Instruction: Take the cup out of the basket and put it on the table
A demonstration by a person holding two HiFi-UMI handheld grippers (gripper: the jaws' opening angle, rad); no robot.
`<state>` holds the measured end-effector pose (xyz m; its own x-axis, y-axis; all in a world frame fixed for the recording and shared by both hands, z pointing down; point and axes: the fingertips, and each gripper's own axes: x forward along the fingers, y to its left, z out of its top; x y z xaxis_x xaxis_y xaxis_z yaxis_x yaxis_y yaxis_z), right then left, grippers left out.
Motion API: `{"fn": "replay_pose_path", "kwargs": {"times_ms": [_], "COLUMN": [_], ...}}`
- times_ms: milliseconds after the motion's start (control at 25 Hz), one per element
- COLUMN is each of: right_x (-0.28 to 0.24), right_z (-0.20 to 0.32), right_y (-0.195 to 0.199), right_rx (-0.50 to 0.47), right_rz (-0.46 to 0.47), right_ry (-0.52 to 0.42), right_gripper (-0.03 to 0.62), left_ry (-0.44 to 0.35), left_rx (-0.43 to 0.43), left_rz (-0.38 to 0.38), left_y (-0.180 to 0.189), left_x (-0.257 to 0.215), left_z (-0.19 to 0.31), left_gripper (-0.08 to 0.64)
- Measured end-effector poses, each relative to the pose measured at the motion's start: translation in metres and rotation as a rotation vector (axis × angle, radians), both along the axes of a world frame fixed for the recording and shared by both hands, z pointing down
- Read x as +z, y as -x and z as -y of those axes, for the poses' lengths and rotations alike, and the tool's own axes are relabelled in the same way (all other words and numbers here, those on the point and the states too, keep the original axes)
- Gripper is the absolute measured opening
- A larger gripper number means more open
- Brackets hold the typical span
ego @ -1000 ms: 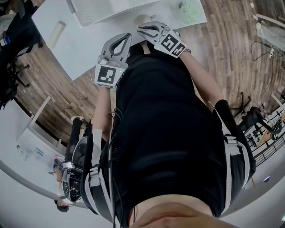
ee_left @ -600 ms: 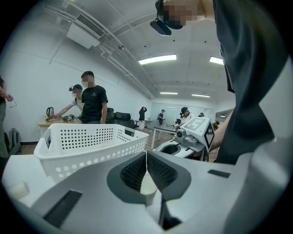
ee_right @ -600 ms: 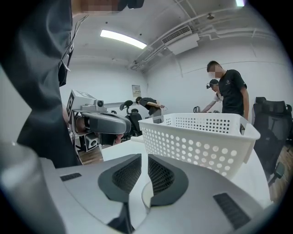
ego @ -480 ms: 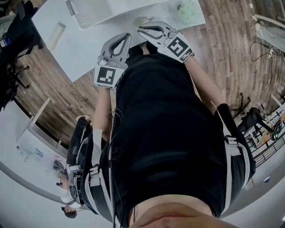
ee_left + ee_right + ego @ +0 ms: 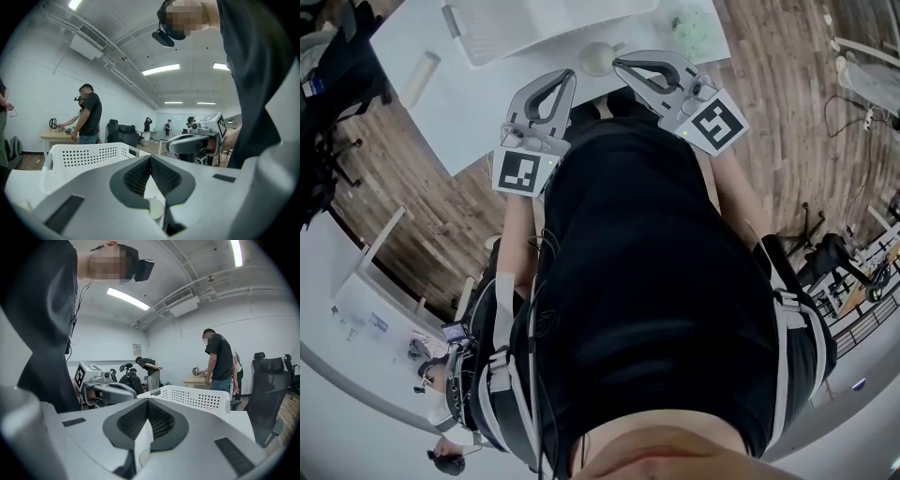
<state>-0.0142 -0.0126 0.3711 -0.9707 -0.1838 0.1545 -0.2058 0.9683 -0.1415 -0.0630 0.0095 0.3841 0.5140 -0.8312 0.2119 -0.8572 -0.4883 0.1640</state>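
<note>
A small pale cup (image 5: 598, 58) stands on the white table (image 5: 478, 112), outside the white perforated basket (image 5: 534, 23) behind it. My left gripper (image 5: 566, 75) is shut and empty just left of the cup. My right gripper (image 5: 619, 64) is shut and empty just right of it, apart from the cup. In the left gripper view the jaws (image 5: 150, 158) meet, with the cup (image 5: 156, 207) showing below them and the basket (image 5: 84, 154) behind. The right gripper view shows closed jaws (image 5: 147, 401) and the basket (image 5: 197, 399).
A pale cylinder (image 5: 420, 75) lies at the table's left end and a greenish object (image 5: 694, 28) at its right end. The table's near edge runs along wooden floor. An office chair (image 5: 269, 380) and people at a desk (image 5: 218, 362) are beyond the table.
My right gripper has swung to the right, off the cup, which now shows whole on the table. The left gripper has barely moved.
</note>
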Motion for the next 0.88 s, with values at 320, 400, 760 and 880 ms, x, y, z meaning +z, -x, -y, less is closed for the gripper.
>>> {"fn": "replay_pose_path", "kwargs": {"times_ms": [320, 400, 760, 880], "right_x": [-0.005, -0.005, -0.011, -0.014], "right_z": [0.009, 0.011, 0.025, 0.033], "right_y": [-0.009, -0.01, -0.006, -0.001], "right_rx": [0.003, 0.003, 0.009, 0.01], "right_rz": [-0.007, -0.004, -0.004, -0.003], "right_ry": [-0.018, -0.019, -0.039, -0.057], "right_gripper": [0.018, 0.018, 0.018, 0.018], "left_ry": [-0.023, -0.028, -0.016, -0.01], "left_rx": [0.013, 0.012, 0.007, -0.004], "left_rz": [-0.006, -0.007, 0.009, 0.003], "left_y": [-0.007, -0.009, -0.007, -0.003], "left_x": [-0.009, -0.01, -0.01, -0.011], "left_z": [0.01, 0.012, 0.018, 0.022], "left_gripper": [0.02, 0.02, 0.02, 0.02]}}
